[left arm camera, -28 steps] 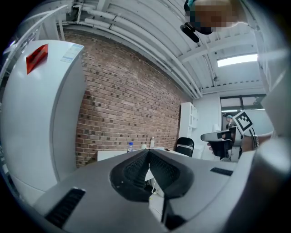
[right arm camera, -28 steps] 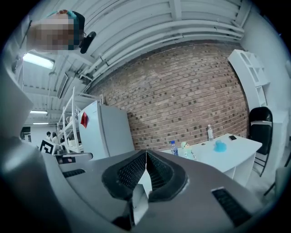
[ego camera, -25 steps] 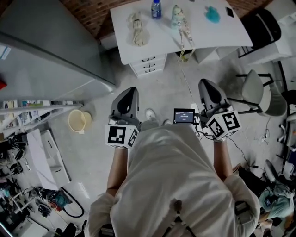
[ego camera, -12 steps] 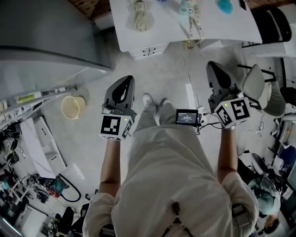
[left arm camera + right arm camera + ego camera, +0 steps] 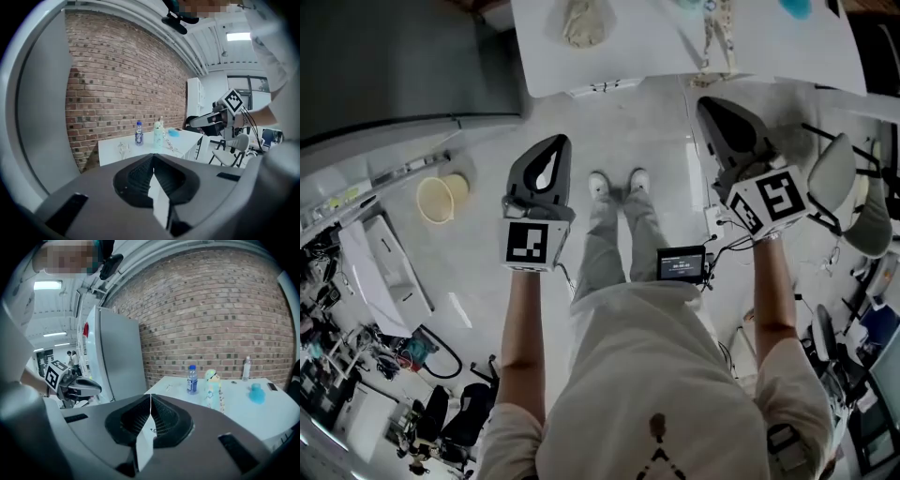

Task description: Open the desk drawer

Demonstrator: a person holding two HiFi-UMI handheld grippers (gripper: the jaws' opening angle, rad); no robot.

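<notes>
While far from the desk drawer (image 5: 587, 90) with left gripper (image 5: 557, 142) and right gripper (image 5: 706, 102) pressed together empty, expect rigid, easy sliding; pinch its handle (image 5: 605, 85).

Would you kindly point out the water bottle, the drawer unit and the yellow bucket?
water bottle (image 5: 191, 379), right gripper view, on its label.
drawer unit (image 5: 604, 87), head view, on a drawer front.
yellow bucket (image 5: 437, 200), head view, on its inside.
</notes>
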